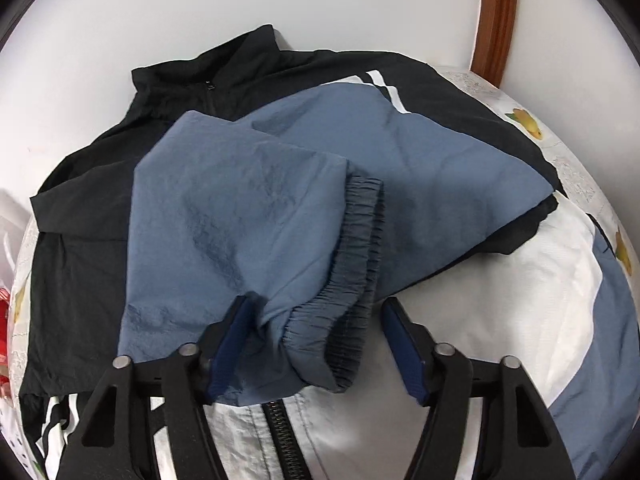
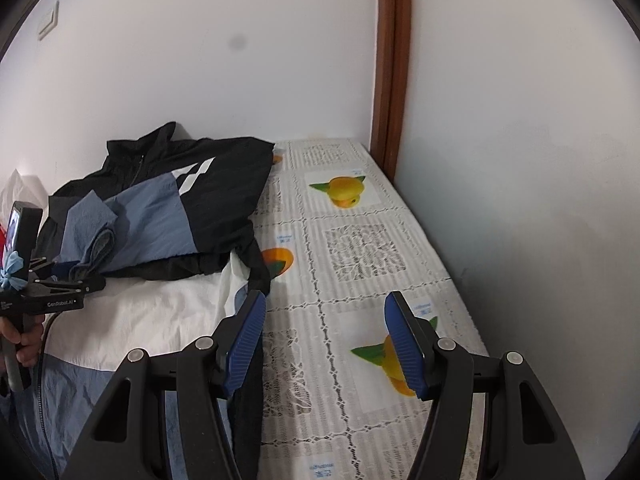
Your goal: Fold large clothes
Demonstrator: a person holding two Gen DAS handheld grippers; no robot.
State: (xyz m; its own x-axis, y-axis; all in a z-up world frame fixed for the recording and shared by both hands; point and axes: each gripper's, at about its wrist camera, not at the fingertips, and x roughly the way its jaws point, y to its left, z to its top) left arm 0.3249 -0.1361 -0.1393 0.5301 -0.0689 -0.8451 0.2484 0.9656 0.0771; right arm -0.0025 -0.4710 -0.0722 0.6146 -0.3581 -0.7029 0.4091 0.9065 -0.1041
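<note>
Jacket (image 1: 400, 152) sleeve cuff (image 1: 352, 264) lying between the left gripper (image 1: 316, 344) fingers, jaws half open, left pad touching blue cloth, no clear pinch; right gripper (image 2: 326, 344) parted wide over the lace tablecloth (image 2: 360, 248), holding nothing, left pad beside a dark hem; jacket spread flat on the table against the wall

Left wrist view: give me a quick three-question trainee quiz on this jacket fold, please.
1. True or false: the right gripper grips the sleeve.
2. What lies between the left gripper's fingers? A collar, B cuff, C tablecloth.
3. Missing word: the sleeve folded over the jacket is ___.
Key: 1 false, it is open over the tablecloth; 2 B; 3 blue.
</note>
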